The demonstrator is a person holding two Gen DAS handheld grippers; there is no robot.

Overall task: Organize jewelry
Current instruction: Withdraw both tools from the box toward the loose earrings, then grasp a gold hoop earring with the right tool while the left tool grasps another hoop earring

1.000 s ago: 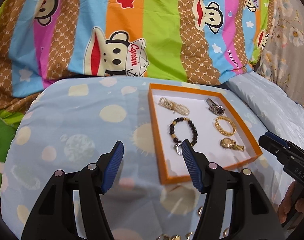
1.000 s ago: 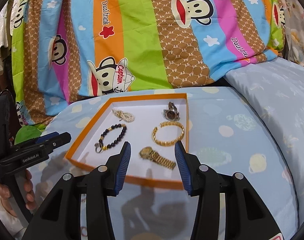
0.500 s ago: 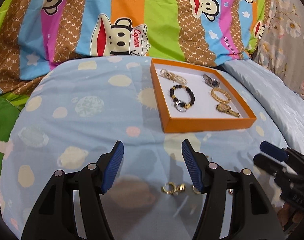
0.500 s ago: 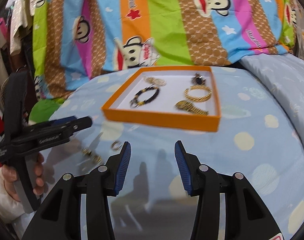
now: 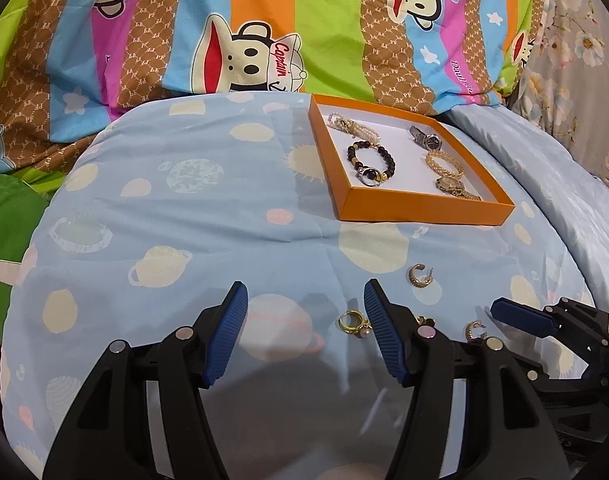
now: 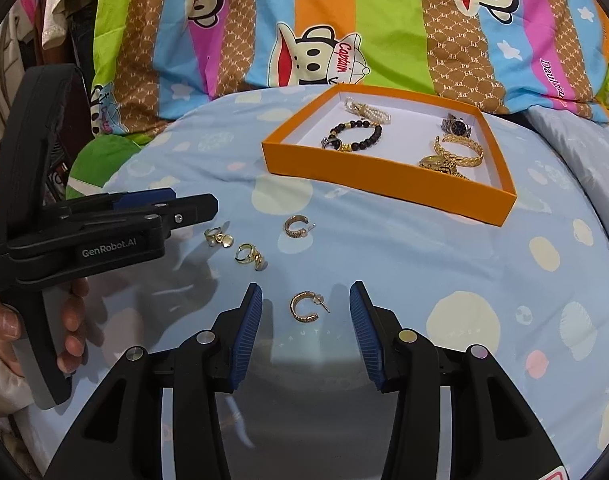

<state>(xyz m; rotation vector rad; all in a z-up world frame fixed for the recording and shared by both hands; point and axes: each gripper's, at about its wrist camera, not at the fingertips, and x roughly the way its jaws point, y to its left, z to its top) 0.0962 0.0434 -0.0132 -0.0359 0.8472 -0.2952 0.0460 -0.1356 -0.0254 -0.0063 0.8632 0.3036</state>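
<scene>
An orange tray (image 5: 424, 210) (image 6: 384, 172) holds a pearl bracelet (image 5: 352, 126), a black bead bracelet (image 5: 370, 158) (image 6: 354, 134), a gold bangle (image 6: 462, 150) and two watches (image 5: 426, 140) (image 5: 456, 188). Several gold earrings lie loose on the blue bedding: one hoop (image 6: 306, 307) between my right gripper's open fingers, another hoop (image 6: 296, 227) (image 5: 418, 276) farther off, two pearl ones (image 6: 250, 257) (image 6: 218, 237). My left gripper (image 5: 304, 332) is open and empty, with a pearl earring (image 5: 354, 324) by its right finger. My right gripper (image 6: 304, 320) is open and empty.
A striped monkey-print quilt (image 5: 264, 28) is piled behind the tray. A pale blue pillow (image 5: 564, 200) lies to the right. The left gripper's body and the hand holding it (image 6: 64, 248) show at the left of the right wrist view.
Both grippers have pulled back from the tray toward the near side of the bedding. The loose earrings have come into view; a hoop now lies between the right gripper's fingers.
</scene>
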